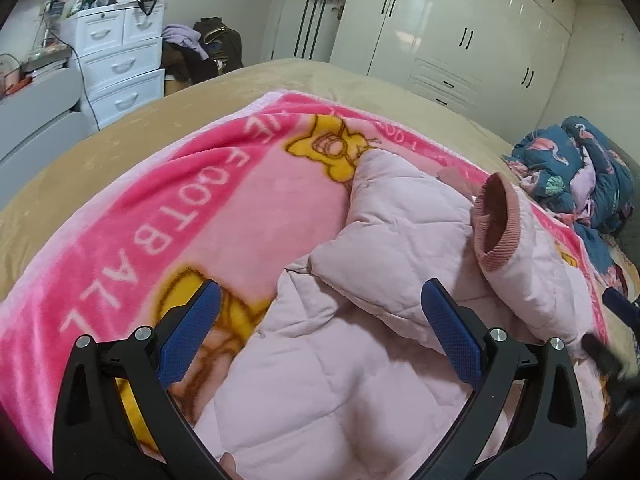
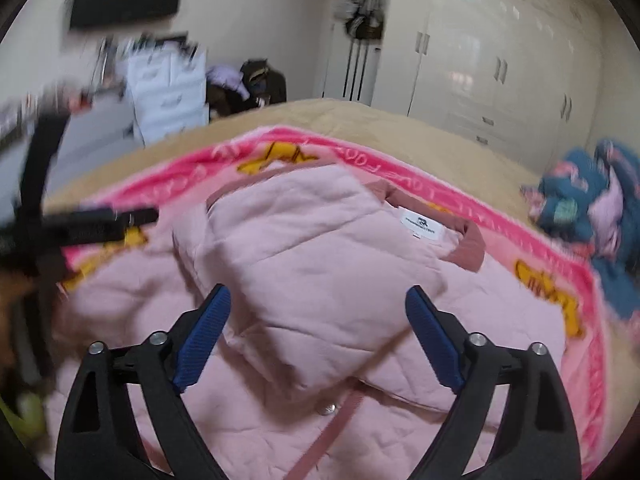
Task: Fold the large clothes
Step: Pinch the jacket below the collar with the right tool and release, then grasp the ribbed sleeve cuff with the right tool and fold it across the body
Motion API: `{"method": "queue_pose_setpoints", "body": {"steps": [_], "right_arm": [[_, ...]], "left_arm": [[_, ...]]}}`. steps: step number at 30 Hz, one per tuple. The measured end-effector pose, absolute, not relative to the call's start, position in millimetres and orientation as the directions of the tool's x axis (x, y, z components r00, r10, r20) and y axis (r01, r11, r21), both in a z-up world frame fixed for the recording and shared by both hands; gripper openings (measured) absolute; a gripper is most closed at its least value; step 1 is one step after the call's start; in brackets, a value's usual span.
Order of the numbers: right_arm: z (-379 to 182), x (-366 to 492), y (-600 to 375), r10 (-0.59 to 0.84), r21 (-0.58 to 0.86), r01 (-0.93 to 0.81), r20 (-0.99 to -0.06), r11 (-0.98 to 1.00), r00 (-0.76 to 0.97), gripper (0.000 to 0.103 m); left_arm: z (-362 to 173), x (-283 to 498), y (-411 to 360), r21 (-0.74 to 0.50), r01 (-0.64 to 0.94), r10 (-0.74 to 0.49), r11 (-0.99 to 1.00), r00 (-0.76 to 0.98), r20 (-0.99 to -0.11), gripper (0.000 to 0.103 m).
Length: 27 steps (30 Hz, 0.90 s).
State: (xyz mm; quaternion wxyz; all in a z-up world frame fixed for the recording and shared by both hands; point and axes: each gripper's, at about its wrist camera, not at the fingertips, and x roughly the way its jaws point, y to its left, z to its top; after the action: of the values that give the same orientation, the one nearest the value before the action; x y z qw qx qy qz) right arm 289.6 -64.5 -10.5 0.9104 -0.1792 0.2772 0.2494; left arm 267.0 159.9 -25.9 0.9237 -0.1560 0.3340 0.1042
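Observation:
A pale pink quilted jacket (image 1: 328, 360) lies on a bright pink blanket (image 1: 168, 208) on the bed. One sleeve is folded across the body, its darker ribbed cuff (image 1: 496, 220) standing open. My left gripper (image 1: 320, 300) is open and empty just above the jacket's left side. In the right wrist view the jacket (image 2: 320, 264) shows its collar and white label (image 2: 418, 226). My right gripper (image 2: 318, 300) is open and empty above the folded sleeve. The left gripper (image 2: 96, 220) shows blurred at the left edge there.
The tan bed sheet (image 1: 120, 136) surrounds the blanket. A blue patterned bundle of cloth (image 1: 576, 172) lies at the bed's right side. White drawers (image 1: 120, 60) and a clothes pile stand beyond the far left; white wardrobes (image 1: 460, 28) line the back wall.

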Motion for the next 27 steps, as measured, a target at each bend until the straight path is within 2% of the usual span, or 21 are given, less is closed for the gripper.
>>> {"method": "queue_pose_setpoints", "body": {"steps": [4,7,8,9,10,11,12,15,22,27], "right_arm": [[-28,292,-32,0.277,-0.334,-0.548,-0.597,0.767,0.753,0.089],[-37,308,-22,0.226,-0.363,-0.520,-0.609,0.773,0.760,0.088],[-38,312,-20,0.224,-0.358,-0.517,-0.611,0.777,0.759,0.080],[-38,313,-18,0.225,-0.354,-0.518,-0.612,0.779,0.758,0.063],[-36,317,-18,0.251,-0.326,-0.535,-0.620,0.779,0.744,0.054],[-32,320,-20,0.278,-0.290,-0.547,-0.625,0.785,0.730,0.039],[-25,323,-25,0.299,-0.257,-0.545,-0.617,0.798,0.728,0.032],[4,327,-47,0.351,-0.175,-0.512,-0.542,0.841,0.763,0.022],[47,339,-144,0.401,0.105,-0.391,-0.376,0.914,0.836,0.016],[34,337,-208,0.358,0.275,-0.269,-0.354,0.923,0.864,0.015]], "left_arm": [[-25,272,162,-0.184,-0.303,0.114,0.935,0.748,-0.654,0.094],[-25,274,165,-0.203,-0.308,0.105,0.929,0.748,-0.655,0.094],[-24,275,167,-0.210,-0.311,0.105,0.927,0.751,-0.652,0.094],[-23,277,169,-0.212,-0.314,0.107,0.925,0.752,-0.650,0.094],[-21,279,170,-0.213,-0.316,0.108,0.925,0.754,-0.648,0.094],[-20,280,170,-0.215,-0.315,0.108,0.925,0.757,-0.645,0.094],[-20,281,169,-0.216,-0.312,0.105,0.925,0.759,-0.643,0.094],[-17,287,164,-0.213,-0.292,0.095,0.933,0.766,-0.636,0.094],[-11,302,151,-0.215,-0.243,0.058,0.946,0.778,-0.626,0.094],[-6,308,134,-0.234,-0.184,0.002,0.955,0.789,-0.614,0.094]]}}
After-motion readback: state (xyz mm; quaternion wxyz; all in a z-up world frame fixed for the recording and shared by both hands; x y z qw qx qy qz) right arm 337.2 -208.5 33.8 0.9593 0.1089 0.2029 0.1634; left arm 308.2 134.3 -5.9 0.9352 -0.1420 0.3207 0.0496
